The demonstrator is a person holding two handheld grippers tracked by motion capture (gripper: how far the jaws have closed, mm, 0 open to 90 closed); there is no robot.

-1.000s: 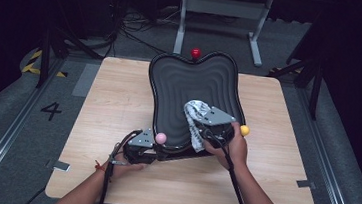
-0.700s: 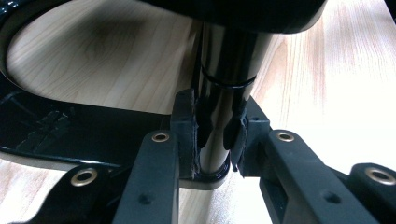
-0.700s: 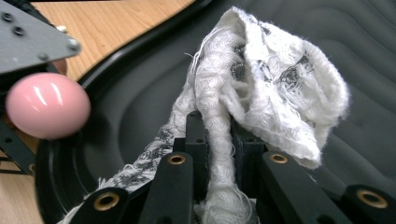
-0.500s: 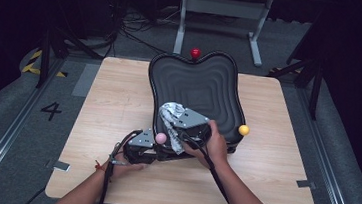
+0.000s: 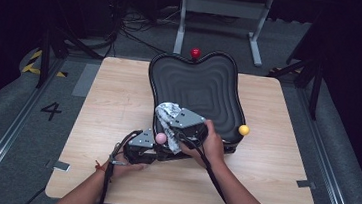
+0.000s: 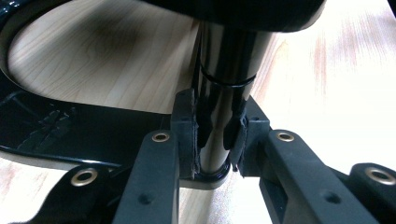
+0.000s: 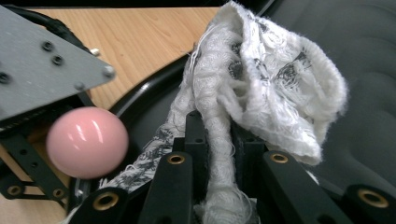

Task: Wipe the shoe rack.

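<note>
The white cloth (image 7: pixel 261 93) lies bunched on the black tray's (image 5: pixel 211 85) near-left rim, pinched in the right claw (image 7: pixel 219 135) — ridged basin ahead. Left claw (image 6: pixel 217 135) clamps the tray's post (image 6: pixel 224 70) beneath, on the worktop (image 5: pixel 109 100).

A light wooden tabletop (image 5: pixel 108 105) fills the frame's middle — on it, centre to upper right, stands a black wavy-surfaced tray (image 5: pixel 198 83) on short legs, ball knobs at its rim.
</note>
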